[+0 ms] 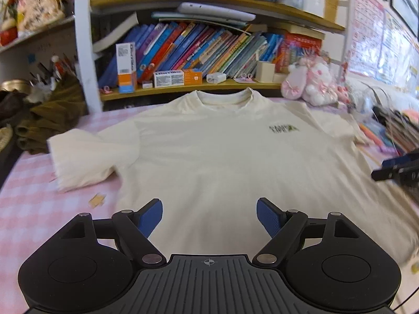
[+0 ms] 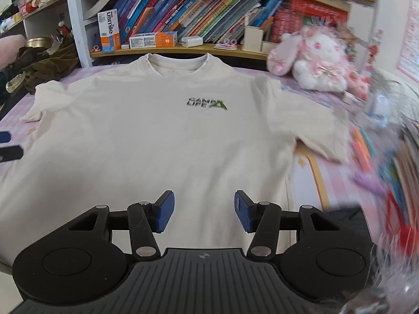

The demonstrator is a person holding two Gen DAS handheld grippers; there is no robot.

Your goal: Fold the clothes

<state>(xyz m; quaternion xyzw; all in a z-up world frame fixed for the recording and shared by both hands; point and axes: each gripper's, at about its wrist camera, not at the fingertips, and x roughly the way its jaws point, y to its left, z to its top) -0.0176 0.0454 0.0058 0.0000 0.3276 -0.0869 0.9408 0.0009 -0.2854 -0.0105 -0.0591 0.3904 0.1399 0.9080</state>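
A cream T-shirt (image 1: 222, 154) with a small green and black chest print lies flat, front up, on a pink checked tablecloth (image 1: 28, 209), its collar toward the bookshelf. In the right wrist view the same T-shirt (image 2: 146, 136) fills the middle. My left gripper (image 1: 209, 217) hovers over the shirt's lower part, open, nothing between its blue pads. My right gripper (image 2: 204, 210) is over the hem area on the shirt's right side, open and empty too. The right gripper's black body shows at the left wrist view's right edge (image 1: 398, 168). The left gripper's tip shows at the right wrist view's left edge (image 2: 7, 146).
A bookshelf (image 1: 199, 89) packed with books and boxes stands behind the shirt. A pink and white plush rabbit (image 2: 319, 60) sits at the back right. Olive cloth (image 1: 52, 115) is piled at the back left. Books and papers (image 2: 392, 162) crowd the right side.
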